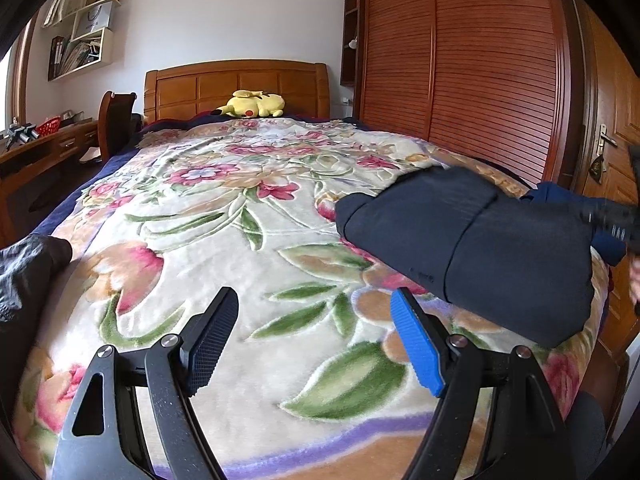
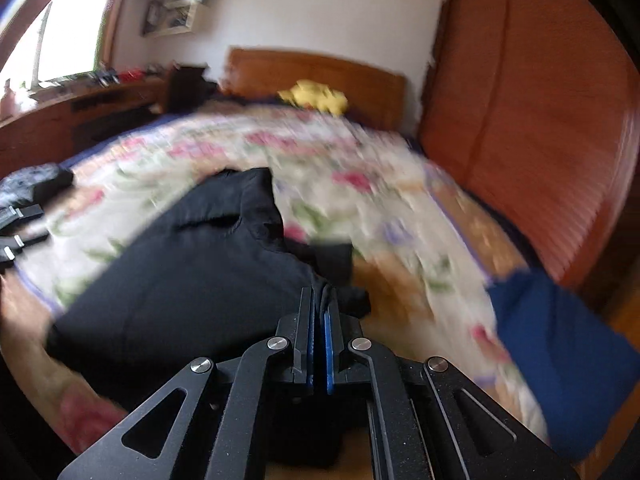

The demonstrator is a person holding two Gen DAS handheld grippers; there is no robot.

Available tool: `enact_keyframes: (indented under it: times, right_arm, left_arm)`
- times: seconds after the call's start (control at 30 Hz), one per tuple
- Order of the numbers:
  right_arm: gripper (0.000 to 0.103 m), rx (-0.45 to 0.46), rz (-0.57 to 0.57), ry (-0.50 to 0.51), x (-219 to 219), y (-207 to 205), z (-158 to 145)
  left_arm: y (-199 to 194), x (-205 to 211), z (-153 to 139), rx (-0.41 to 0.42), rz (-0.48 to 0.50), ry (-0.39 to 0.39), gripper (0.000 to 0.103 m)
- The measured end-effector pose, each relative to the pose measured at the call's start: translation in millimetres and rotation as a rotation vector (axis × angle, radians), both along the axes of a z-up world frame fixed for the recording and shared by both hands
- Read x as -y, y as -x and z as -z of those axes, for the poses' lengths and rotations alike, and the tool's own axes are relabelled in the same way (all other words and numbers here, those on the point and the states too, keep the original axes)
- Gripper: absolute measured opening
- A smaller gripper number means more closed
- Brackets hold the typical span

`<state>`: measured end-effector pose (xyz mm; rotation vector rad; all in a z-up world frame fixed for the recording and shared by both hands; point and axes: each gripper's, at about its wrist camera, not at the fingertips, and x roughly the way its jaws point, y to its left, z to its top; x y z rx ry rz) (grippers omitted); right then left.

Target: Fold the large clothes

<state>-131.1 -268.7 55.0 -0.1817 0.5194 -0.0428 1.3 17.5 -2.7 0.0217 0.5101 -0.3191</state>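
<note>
Left gripper [image 1: 314, 340] hovered over the bed [image 1: 224, 240], fingers wide and empty, the dark garment [image 1: 472, 248] well to its right. The garment lay partly folded near the bed's right edge. Right gripper [image 2: 320, 320] had its fingers pinched narrow on a fold of that cloth. Step judged: dragging or turning the folded bundle; the next move likely calls for the free gripper to take the opposite edge.

A bed with a wooden headboard [image 1: 236, 84] is covered by a floral blanket [image 1: 224, 216]. On it lie a folded dark garment [image 1: 480, 236] near the right edge, a yellow plush toy [image 1: 252, 105] by the headboard, and grey clothing [image 1: 28, 268] at left.
</note>
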Motion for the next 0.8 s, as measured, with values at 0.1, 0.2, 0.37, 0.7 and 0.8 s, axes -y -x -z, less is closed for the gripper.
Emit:
enact_keyframes:
  times: [0.1, 0.2, 0.37, 0.7, 0.8]
  right_arm:
    - [0.003, -0.044, 0.002, -0.041, 9, 3, 21]
    - [0.003, -0.064, -0.006, -0.037, 5, 4, 29]
    - [0.003, -0.093, -0.015, -0.035, 4, -6, 30]
    - [0.047, -0.038, 0.034, -0.092, 8, -15, 3]
    - [0.064, 0.032, 0.046, -0.114, 7, -7, -13]
  left_arm:
    - [0, 1, 0, -0.004, 0.001, 0.001, 0.079]
    - [0, 4, 0, -0.004, 0.004, 0.0, 0.079]
    - [0, 8, 0, -0.002, 0.009, -0.006, 0.079]
    - [1, 12, 0, -0.001, 0.011, -0.014, 0.079]
    - [1, 13, 0, -0.001, 0.013, -0.018, 0.079]
